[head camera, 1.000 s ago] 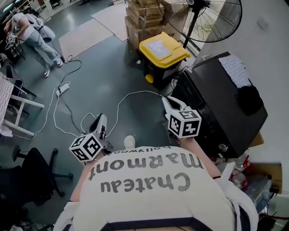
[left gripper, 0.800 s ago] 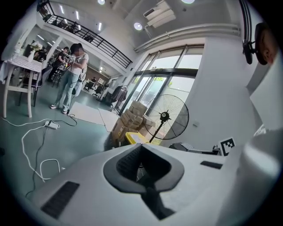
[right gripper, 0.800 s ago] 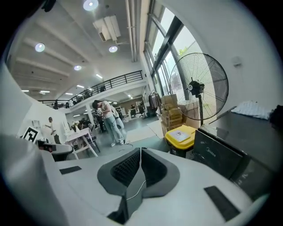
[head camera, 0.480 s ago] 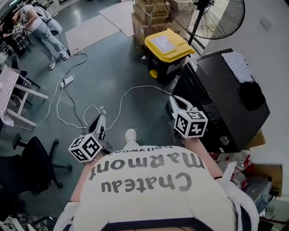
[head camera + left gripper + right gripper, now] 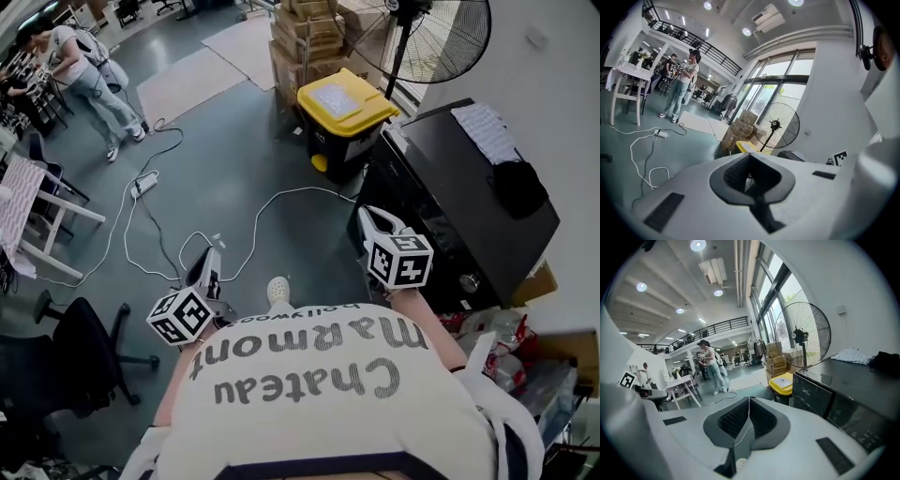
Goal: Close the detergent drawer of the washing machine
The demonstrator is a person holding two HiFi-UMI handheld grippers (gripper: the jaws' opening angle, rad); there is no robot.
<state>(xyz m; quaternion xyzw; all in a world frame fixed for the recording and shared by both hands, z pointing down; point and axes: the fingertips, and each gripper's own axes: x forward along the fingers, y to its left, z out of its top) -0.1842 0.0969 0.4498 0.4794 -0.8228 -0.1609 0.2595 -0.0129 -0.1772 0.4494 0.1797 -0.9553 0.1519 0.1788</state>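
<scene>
On the head view, my left gripper (image 5: 208,265) hangs above the floor (image 5: 216,159) near a white cable (image 5: 262,208). My right gripper (image 5: 372,221) is just beside the front of the black washing machine (image 5: 469,178); I cannot make out its detergent drawer. Left gripper view: jaws pressed together, nothing between them. Right gripper view: jaws likewise pressed together and empty, with the washing machine close on the right.

We log: black washing machine (image 5: 441,159), yellow-lidded black bin (image 5: 342,98), white cable (image 5: 281,193), black-and-white square markers on left gripper (image 5: 208,256), right gripper (image 5: 366,216).
</scene>
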